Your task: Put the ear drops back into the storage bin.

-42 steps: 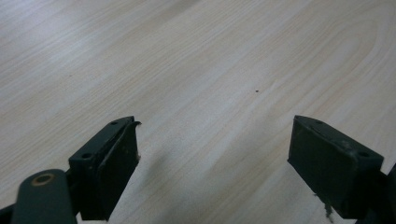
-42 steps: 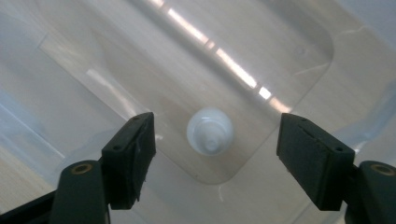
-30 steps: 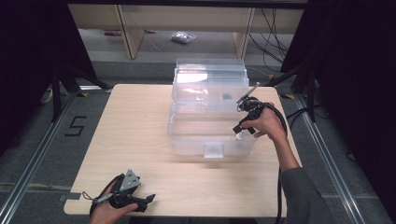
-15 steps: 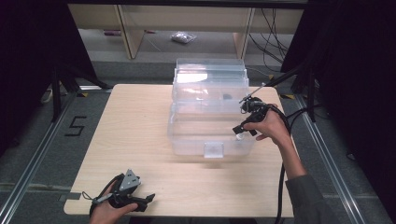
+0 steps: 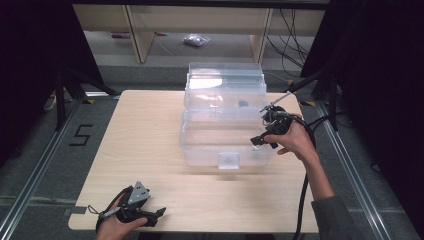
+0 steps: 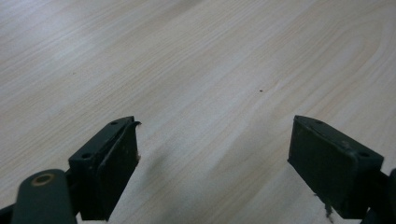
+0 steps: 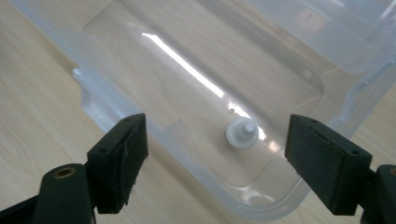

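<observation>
Jaws of my right gripper (image 7: 215, 154) have just been opening and now stand wide with nothing between them, hovering above the small white plastic piece (image 7: 241, 134) resting on the clear bin's (image 7: 93, 100) floor, so I judge it released.

support: light wooden table (image 5: 150, 140) | on it: clear plastic storage box (image 5: 220, 145), lid open, right of centre toward far edge | left gripper (image 5: 150, 215) resting at near left corner
</observation>
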### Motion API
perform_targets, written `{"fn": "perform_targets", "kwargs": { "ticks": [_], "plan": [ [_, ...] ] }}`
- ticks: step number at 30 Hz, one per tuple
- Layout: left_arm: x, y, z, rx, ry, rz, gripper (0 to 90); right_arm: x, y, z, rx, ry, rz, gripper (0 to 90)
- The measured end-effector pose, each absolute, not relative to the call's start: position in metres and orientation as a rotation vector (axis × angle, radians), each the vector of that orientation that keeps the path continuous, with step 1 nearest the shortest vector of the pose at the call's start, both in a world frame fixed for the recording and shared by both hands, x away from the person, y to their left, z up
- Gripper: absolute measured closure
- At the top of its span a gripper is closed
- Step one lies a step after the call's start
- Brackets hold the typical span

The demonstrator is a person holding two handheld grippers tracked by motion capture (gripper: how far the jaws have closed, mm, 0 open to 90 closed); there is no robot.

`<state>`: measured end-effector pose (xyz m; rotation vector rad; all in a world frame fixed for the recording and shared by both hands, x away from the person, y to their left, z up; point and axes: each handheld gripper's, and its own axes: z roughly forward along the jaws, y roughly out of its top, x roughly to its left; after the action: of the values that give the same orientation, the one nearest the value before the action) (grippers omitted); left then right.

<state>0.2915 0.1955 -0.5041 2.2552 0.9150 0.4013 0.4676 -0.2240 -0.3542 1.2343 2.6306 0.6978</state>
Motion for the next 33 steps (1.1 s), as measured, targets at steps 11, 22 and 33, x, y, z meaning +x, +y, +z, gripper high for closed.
{"fn": "perform_targets", "kwargs": {
  "ticks": [11, 22, 33],
  "plan": [
    [0.291, 0.196, -0.504, 2.252, 0.919, 0.406, 15.3, 0.446, -0.235, -0.356, 1.210, 2.599, 0.774, 22.2],
    [0.291, 0.196, -0.504, 2.262, 0.914, 0.408, 15.2, 0.419, -0.252, -0.362, 1.207, 2.554, 0.857, 22.1],
    [0.291, 0.196, -0.504, 2.263, 0.915, 0.410, 15.2, 0.408, -0.255, -0.370, 1.207, 2.538, 0.890, 21.9]
  ]
}}
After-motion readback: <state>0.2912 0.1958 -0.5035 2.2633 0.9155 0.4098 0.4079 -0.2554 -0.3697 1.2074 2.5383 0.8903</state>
